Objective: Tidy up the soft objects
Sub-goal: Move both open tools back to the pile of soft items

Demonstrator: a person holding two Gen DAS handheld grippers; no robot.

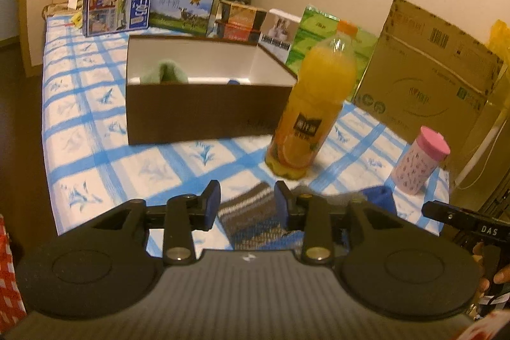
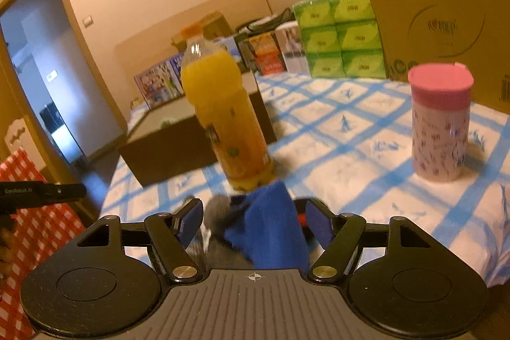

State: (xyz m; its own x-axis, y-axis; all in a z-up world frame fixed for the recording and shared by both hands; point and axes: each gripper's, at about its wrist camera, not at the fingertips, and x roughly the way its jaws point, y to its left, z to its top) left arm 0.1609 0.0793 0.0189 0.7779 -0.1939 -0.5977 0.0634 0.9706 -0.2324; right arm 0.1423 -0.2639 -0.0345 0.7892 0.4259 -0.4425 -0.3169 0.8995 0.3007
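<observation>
A brown open box (image 1: pixel 204 110) stands on the blue-checked tablecloth (image 1: pixel 95 148), with a green soft item (image 1: pixel 164 74) and a bit of blue inside. My left gripper (image 1: pixel 247 203) is open, its fingers either side of a striped brown-and-blue knitted piece (image 1: pixel 255 219) lying at the table's near edge. My right gripper (image 2: pixel 253 220) is open around a blue cloth (image 2: pixel 271 225) that stands up between its fingers, with a grey fuzzy item (image 2: pixel 220 212) beside it. The blue cloth also shows in the left wrist view (image 1: pixel 381 196).
An orange juice bottle (image 1: pixel 315 110) stands just beyond the soft items, right of the box. A pink-lidded cup (image 1: pixel 419 160) stands at the right. Milk cartons (image 1: pixel 116 5), green tissue packs (image 2: pixel 341 34) and a big cardboard box (image 1: pixel 430 75) line the back.
</observation>
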